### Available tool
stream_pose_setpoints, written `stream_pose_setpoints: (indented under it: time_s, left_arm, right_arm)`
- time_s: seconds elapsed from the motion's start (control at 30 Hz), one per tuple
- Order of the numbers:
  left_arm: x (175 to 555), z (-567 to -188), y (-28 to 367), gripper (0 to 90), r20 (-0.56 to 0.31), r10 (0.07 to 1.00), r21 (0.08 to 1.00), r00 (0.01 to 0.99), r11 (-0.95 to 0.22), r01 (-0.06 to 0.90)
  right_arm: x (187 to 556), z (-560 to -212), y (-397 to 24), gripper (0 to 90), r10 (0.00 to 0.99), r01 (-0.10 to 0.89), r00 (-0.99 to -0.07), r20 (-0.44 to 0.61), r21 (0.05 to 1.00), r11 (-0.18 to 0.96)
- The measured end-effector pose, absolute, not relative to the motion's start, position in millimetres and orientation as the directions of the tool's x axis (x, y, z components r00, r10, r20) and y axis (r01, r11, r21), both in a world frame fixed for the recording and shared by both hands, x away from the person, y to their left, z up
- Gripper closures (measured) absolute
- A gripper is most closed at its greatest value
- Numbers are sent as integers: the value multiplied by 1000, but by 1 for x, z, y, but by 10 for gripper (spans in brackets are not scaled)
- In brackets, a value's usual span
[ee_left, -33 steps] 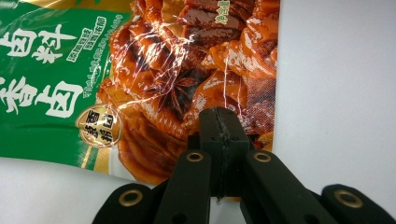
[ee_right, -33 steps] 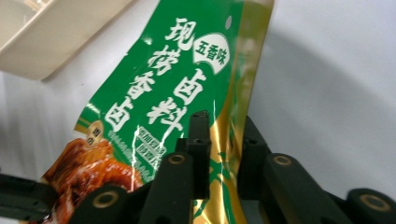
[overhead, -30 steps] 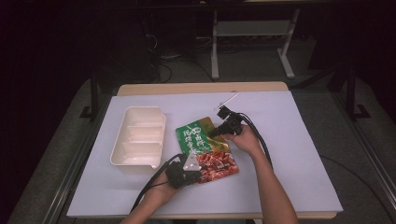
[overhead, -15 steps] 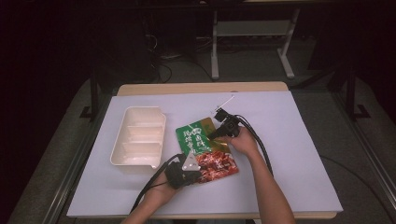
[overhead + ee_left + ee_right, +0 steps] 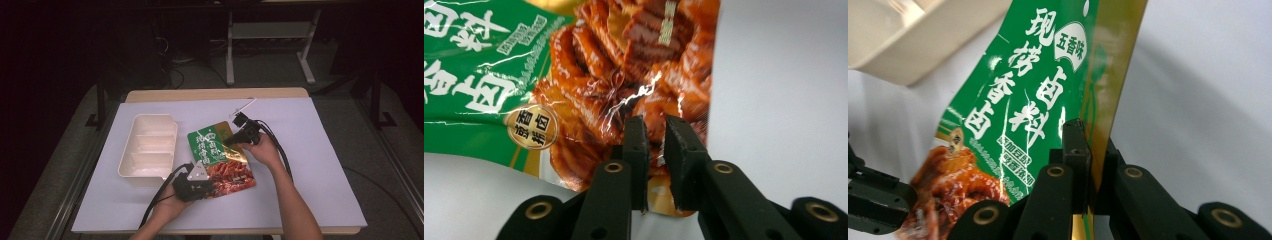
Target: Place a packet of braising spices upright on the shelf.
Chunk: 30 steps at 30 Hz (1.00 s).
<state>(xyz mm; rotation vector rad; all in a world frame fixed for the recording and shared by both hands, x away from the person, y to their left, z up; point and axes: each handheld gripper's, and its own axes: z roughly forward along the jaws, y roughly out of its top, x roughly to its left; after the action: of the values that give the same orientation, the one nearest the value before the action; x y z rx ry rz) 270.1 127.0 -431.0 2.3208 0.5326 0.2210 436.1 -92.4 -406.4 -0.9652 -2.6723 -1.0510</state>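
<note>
A snack packet (image 5: 219, 154), green at the top and red with a meat picture below, lies on the white table sheet. My left gripper (image 5: 212, 186) is at its near bottom edge. In the left gripper view the jaws have just been opening, and the left gripper (image 5: 655, 125) shows a narrow gap with the packet (image 5: 614, 65) edge between the pads, not pressed. My right gripper (image 5: 228, 143) is shut on the gold right edge of the packet (image 5: 1023, 115). In the right gripper view, the right gripper (image 5: 1093, 135) pinches that edge.
A cream tray (image 5: 150, 127) with several empty compartments stands just left of the packet, also seen as the tray (image 5: 923, 35) in the right gripper view. A thin white rod (image 5: 245, 105) lies behind the right hand. Cables trail toward the near edge.
</note>
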Motion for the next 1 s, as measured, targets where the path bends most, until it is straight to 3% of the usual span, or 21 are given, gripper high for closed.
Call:
stream_pose_setpoints:
  time_s: [0.63, 1.0]
  left_arm:
    - [238, -425, 155, 642, 16, 403, 779, 915, -578, 241]
    - [221, -423, 163, 571, 41, 374, 801, 926, -567, 194]
  right_arm:
    - [393, -346, -113, 890, 527, 572, -792, 308, 677, 463]
    - [367, -319, -120, 893, 525, 507, -814, 249, 745, 433]
